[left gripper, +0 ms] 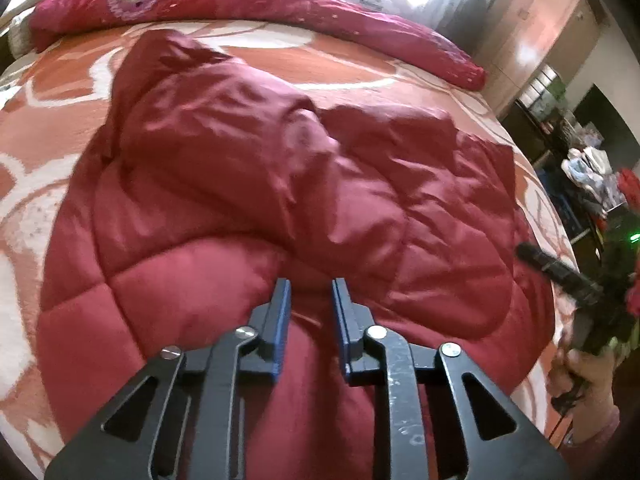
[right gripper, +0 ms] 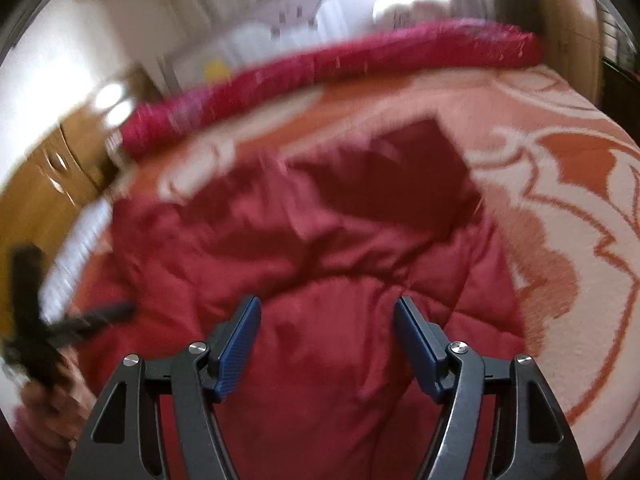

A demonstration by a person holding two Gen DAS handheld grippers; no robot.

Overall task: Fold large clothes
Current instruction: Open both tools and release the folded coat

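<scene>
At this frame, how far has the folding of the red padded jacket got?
Partly done. The quilted red jacket lies on the patterned bedspread with a sleeve already laid across its body. Nothing is in hand: the left gripper and the right gripper both hover open above the near part of the jacket, gripping no fabric. The body still lies unfolded, so its main folds remain.

Blown-out window glare; right view motion-blurred; fisheye-warped edges.

Black hand-held gripper [left gripper: 310, 284]; blue ribbed pads [right gripper: 240, 344]; silver screws [left gripper: 376, 331]
</scene>
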